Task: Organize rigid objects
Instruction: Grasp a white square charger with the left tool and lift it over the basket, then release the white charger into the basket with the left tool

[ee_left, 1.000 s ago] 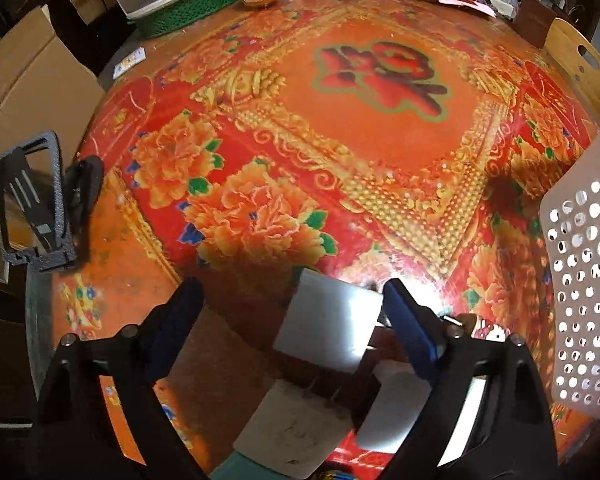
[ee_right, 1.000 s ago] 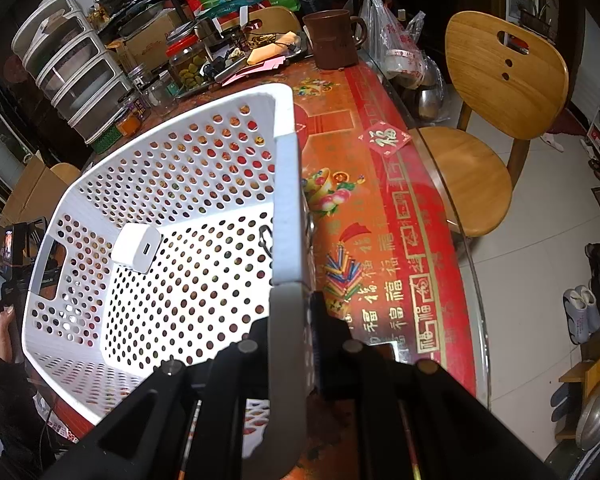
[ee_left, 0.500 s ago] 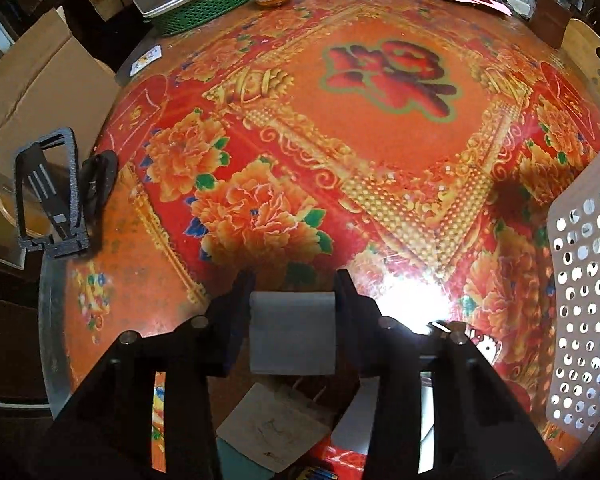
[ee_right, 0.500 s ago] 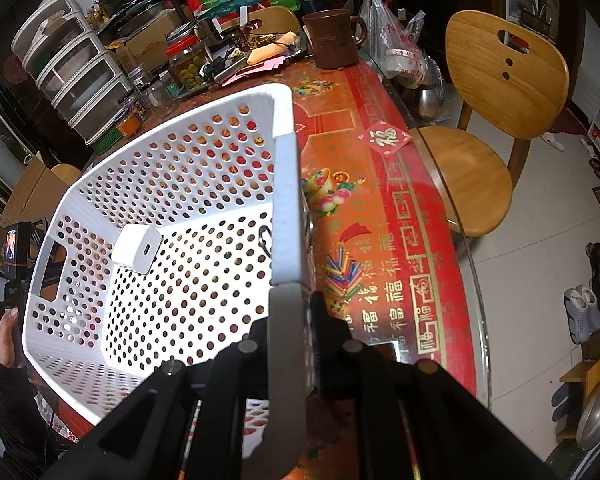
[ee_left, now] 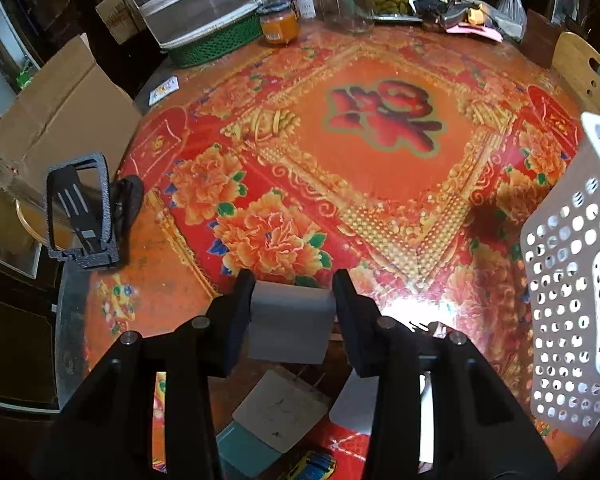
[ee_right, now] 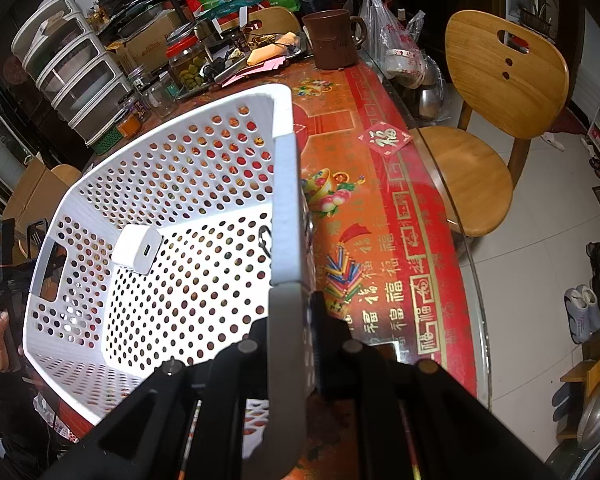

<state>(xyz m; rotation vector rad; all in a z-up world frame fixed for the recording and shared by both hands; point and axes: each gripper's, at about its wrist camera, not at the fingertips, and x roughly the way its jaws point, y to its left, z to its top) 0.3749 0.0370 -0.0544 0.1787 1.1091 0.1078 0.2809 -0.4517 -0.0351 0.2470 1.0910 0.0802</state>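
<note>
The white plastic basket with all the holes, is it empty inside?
No, a small white charger block lies on the floor of the white plastic basket, near its left wall.

left wrist: looks steeply down along its fingers [ee_left: 242, 312] at the desk [ee_left: 380, 184], close | right wrist: steeply down along the white perforated basket [ee_right: 180, 184] rim, close | shared: basket wall [ee_left: 572, 280], desk, jars at far edge [ee_left: 278, 26]

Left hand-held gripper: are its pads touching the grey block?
Touching. The left wrist view shows both fingers of the left hand-held gripper pressed flat against the grey block's sides, no gap visible.
</note>
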